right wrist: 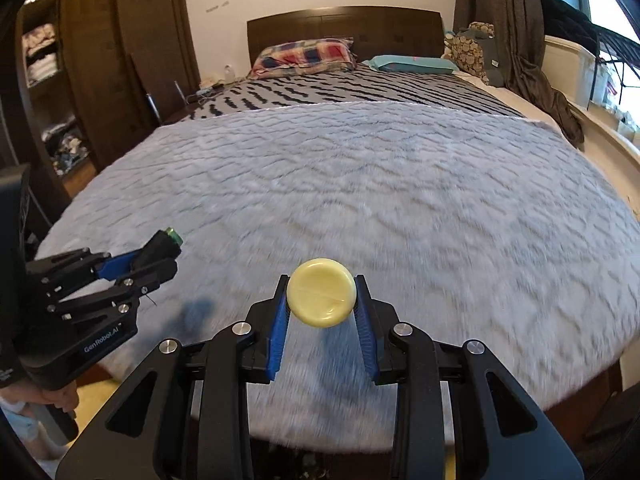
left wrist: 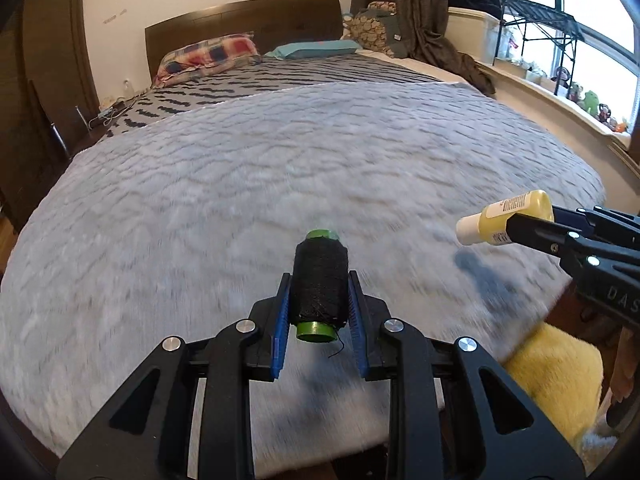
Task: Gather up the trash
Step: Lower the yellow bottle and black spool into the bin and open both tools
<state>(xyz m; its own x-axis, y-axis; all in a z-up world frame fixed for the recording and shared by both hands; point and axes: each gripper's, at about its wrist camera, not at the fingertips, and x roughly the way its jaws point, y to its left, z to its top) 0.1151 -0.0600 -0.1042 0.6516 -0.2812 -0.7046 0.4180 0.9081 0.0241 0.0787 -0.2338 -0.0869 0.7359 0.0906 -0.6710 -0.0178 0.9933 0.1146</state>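
My left gripper (left wrist: 319, 280) is shut on a spool of black thread (left wrist: 318, 284) with green ends, held above the near edge of the bed. It also shows at the left of the right wrist view (right wrist: 162, 250), with the spool (right wrist: 168, 240) between its fingers. My right gripper (right wrist: 321, 300) is shut on a small yellow bottle (right wrist: 321, 298), seen bottom-on. In the left wrist view the right gripper (left wrist: 516, 226) holds the yellow bottle (left wrist: 508, 216) with its white cap pointing left.
A pale blue fluffy blanket (left wrist: 280, 168) covers the near part of the bed. Pillows (left wrist: 208, 54) lie by the dark headboard (right wrist: 344, 26). A yellow fluffy thing (left wrist: 556, 376) sits low at the right. A windowsill with figurines (left wrist: 592, 104) runs along the right.
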